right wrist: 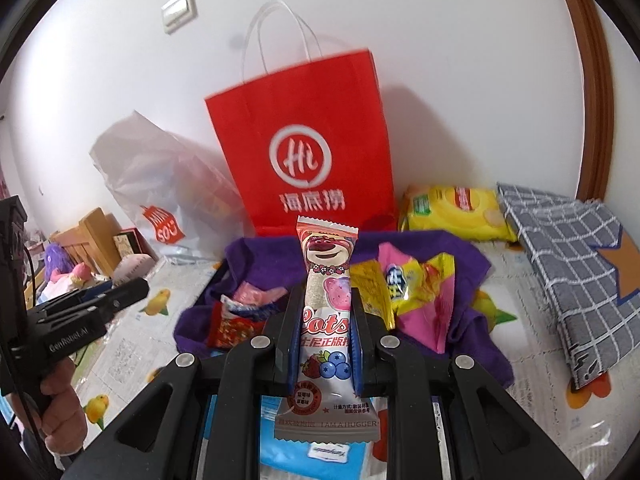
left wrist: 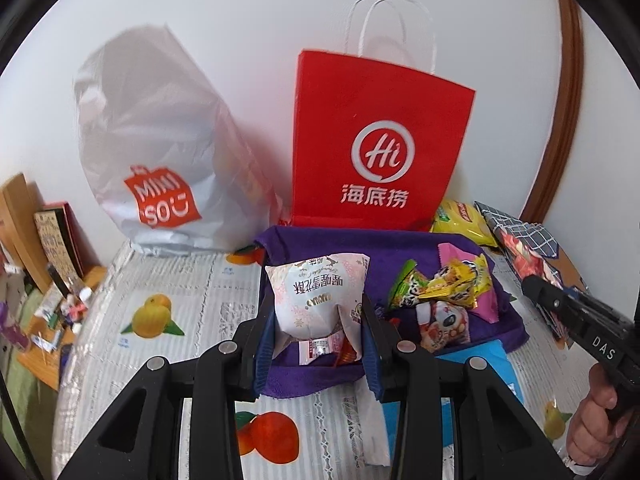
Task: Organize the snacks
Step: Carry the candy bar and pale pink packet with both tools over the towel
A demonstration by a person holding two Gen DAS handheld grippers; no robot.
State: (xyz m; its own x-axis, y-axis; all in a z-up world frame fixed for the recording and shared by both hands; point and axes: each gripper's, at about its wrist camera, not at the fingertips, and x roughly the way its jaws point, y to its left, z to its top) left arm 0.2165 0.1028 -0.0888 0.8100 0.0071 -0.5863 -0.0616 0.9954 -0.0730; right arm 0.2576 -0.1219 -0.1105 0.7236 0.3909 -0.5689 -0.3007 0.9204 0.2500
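My left gripper [left wrist: 318, 320] is shut on a puffy white and pink snack packet [left wrist: 316, 292], held upright over the left part of a purple cloth [left wrist: 320, 248]. On that cloth's right part lie several small snacks [left wrist: 444, 292] in yellow, green and pink wrappers. My right gripper [right wrist: 326, 320] is shut on a long snack bar packet [right wrist: 328, 280] printed with a pink bear, standing upright above the same purple cloth [right wrist: 264, 264]. Yellow and pink packets [right wrist: 416, 292] lie to its right, red ones [right wrist: 236, 324] to its left.
A red paper bag [left wrist: 380, 140] and a white plastic shopping bag [left wrist: 160, 160] stand against the wall behind the cloth. A yellow crisp bag [right wrist: 452, 208] and a grey checked cloth [right wrist: 568, 260] lie at right. A blue packet [right wrist: 288, 452] sits under my right gripper. A fruit-print cover [left wrist: 180, 280] spreads over the surface.
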